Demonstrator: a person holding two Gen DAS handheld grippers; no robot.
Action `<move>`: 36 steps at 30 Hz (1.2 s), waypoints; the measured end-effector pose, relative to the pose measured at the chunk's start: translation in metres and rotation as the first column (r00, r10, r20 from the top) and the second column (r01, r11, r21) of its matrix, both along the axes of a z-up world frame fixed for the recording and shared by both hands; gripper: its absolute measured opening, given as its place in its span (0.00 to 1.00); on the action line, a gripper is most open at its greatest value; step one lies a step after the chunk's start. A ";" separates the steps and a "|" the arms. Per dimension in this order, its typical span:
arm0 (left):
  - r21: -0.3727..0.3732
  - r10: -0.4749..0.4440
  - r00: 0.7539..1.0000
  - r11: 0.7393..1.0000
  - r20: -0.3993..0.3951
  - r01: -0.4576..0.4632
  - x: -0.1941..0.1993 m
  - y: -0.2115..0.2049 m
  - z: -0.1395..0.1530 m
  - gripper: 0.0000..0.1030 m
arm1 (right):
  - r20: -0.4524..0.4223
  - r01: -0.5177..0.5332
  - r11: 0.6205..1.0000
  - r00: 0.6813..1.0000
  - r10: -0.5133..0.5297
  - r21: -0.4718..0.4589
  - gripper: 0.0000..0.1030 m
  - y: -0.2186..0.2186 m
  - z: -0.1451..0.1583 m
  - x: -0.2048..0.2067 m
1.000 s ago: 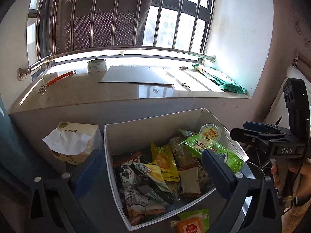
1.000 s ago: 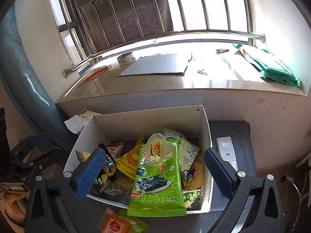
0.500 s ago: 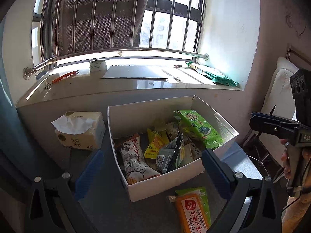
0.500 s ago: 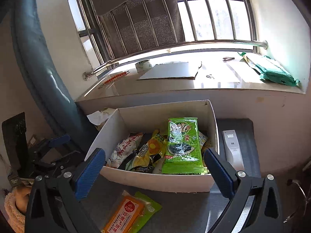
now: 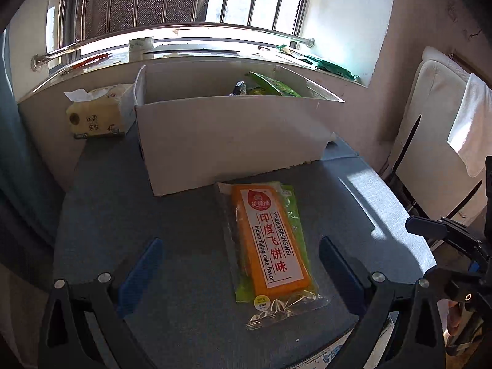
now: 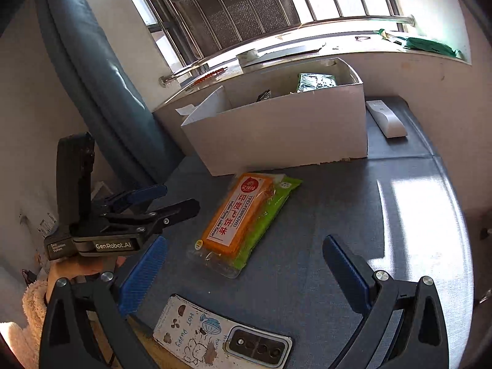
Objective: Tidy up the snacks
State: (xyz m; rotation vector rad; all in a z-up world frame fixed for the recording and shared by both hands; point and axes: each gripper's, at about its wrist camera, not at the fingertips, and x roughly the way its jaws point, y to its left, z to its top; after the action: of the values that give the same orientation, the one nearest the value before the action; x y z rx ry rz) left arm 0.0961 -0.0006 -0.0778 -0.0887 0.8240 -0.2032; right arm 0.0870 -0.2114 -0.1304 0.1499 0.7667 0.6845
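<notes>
An orange snack packet (image 5: 270, 240) lies flat on a green packet (image 5: 295, 215) on the grey table, just in front of the white cardboard box (image 5: 230, 141). The box holds several snacks; only a green bag (image 5: 270, 86) pokes above its rim. My left gripper (image 5: 240, 243) is open and low over the table, with the orange packet (image 6: 236, 218) lying between its blue pads, untouched. My right gripper (image 6: 244, 243) is open too, nothing in it, and faces the same packet from the other side. In the right wrist view the left gripper (image 6: 178, 198) hovers left of the packet.
A tissue pack (image 5: 98, 113) stands left of the box. A white remote (image 6: 386, 118) lies right of it. A phone (image 6: 221, 338) lies at the table's near edge. A blue curtain (image 6: 92, 77) hangs left, a white towel (image 5: 470, 123) right, and the window ledge (image 5: 215, 52) runs behind.
Both grippers have drawn back from above the box and dropped low over the table. The box's inside is now mostly hidden, and the orange packet sits between the fingers.
</notes>
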 end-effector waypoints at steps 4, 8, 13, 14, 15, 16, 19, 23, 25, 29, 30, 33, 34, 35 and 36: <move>0.066 -0.030 0.999 0.997 -0.027 0.032 0.006 -0.025 -0.013 1.00 | -0.003 0.032 0.998 0.999 -0.032 -0.054 1.00 -0.007 -0.011 -0.016; 0.185 -0.051 0.997 0.981 -0.063 0.062 0.022 -0.051 -0.025 1.00 | -0.009 0.032 0.998 0.999 -0.033 -0.056 1.00 -0.011 -0.013 -0.019; 0.259 -0.047 0.996 0.964 -0.075 0.065 0.041 -0.064 -0.035 1.00 | -0.005 0.033 0.998 0.999 -0.034 -0.060 1.00 -0.010 -0.013 -0.019; 0.257 -0.049 0.996 0.964 -0.072 0.066 0.045 -0.062 -0.035 1.00 | -0.008 0.031 0.998 0.999 -0.031 -0.063 1.00 -0.010 -0.014 -0.018; 0.248 -0.052 0.996 0.966 -0.074 0.069 0.047 -0.061 -0.036 0.99 | -0.010 0.029 0.998 1.000 -0.029 -0.064 1.00 -0.010 -0.015 -0.018; 0.236 -0.060 0.995 0.969 -0.078 0.077 0.050 -0.060 -0.036 0.96 | -0.012 0.030 0.998 0.999 -0.031 -0.063 1.00 -0.011 -0.016 -0.018; 0.212 -0.092 0.993 0.971 -0.076 0.106 0.051 -0.058 -0.037 0.82 | -0.015 0.037 0.998 0.999 -0.038 -0.057 1.00 -0.013 -0.016 -0.017; 0.158 -0.110 0.993 0.981 -0.040 0.115 0.047 -0.051 -0.023 0.25 | -0.018 0.044 0.998 0.999 -0.046 -0.055 1.00 -0.015 -0.018 -0.016; 0.204 -0.095 0.994 0.973 -0.050 0.103 0.048 -0.048 -0.021 0.23 | -0.027 0.048 0.997 0.998 -0.049 -0.057 1.00 -0.015 -0.018 -0.016; 0.115 -0.088 0.994 0.989 -0.060 0.094 0.047 -0.030 -0.022 0.19 | -0.025 0.044 0.997 0.999 -0.045 -0.056 1.00 -0.015 -0.018 -0.015; 0.115 -0.077 0.995 0.990 -0.056 0.083 0.046 -0.026 -0.022 0.19 | -0.027 0.046 0.997 0.999 -0.047 -0.059 1.00 -0.014 -0.019 -0.015; 0.121 -0.060 0.995 0.990 -0.076 0.069 0.046 -0.015 -0.028 0.21 | -0.033 0.040 0.997 0.999 -0.042 -0.063 1.00 -0.011 -0.020 -0.014; 0.115 -0.054 0.995 0.991 -0.079 0.063 0.046 -0.012 -0.029 0.21 | -0.032 0.037 0.997 0.999 -0.039 -0.063 1.00 -0.010 -0.020 -0.014; 0.107 -0.053 0.996 0.992 -0.073 0.061 0.043 -0.010 -0.029 0.29 | -0.031 0.033 0.997 0.999 -0.035 -0.064 1.00 -0.009 -0.020 -0.014; 0.098 -0.059 0.996 0.993 -0.069 0.066 0.041 -0.009 -0.027 0.33 | -0.031 0.031 0.997 0.999 -0.033 -0.066 1.00 -0.008 -0.020 -0.014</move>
State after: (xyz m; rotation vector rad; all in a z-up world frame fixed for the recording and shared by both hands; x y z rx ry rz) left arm 0.1372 -0.0093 -0.1051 0.0252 0.9020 -0.2186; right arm 0.0729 -0.2192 -0.1504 0.1137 0.8153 0.6274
